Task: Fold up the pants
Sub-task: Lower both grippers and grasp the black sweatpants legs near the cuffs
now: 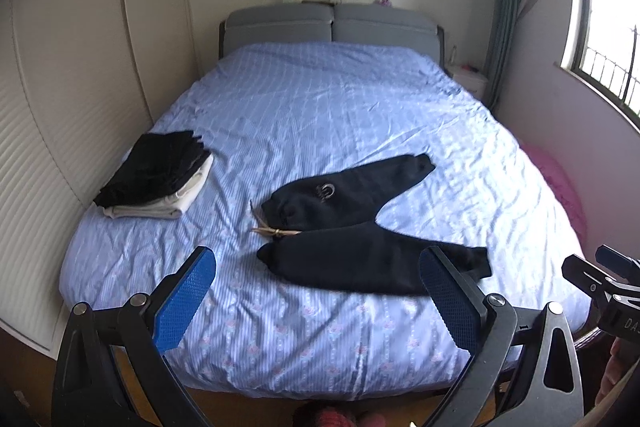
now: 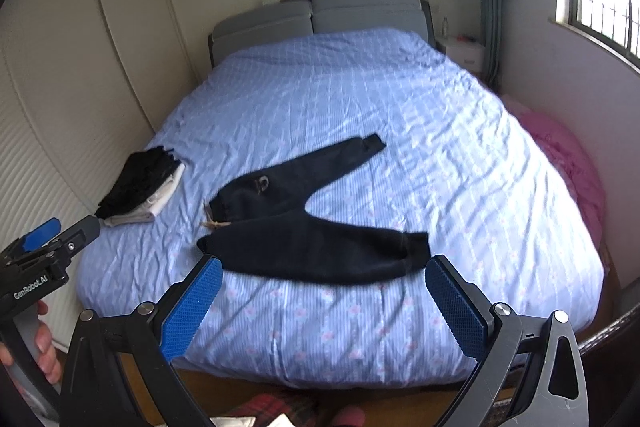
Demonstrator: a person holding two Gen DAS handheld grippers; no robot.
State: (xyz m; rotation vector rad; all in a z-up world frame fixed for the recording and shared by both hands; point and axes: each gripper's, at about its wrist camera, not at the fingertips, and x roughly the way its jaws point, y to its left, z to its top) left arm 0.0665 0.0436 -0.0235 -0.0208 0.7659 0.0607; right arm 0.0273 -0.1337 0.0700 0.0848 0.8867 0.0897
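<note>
Left wrist view shows me the black pants [image 1: 352, 227] spread unfolded, legs splayed, near the foot of the bed [image 1: 320, 99], right of a folded stack [image 1: 156, 183], so with my left gripper [image 1: 320, 307] and right gripper [image 2: 324, 307] both gaping empty, folding seems all ahead.

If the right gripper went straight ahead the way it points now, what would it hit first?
Probably the black pants spread on the bed: the open right gripper aims at their nearer leg. Depth is unclear.

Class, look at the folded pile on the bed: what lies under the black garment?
Under the black garment lies a folded white garment, showing along its edges. Anything deeper in the pile is covered.
</note>
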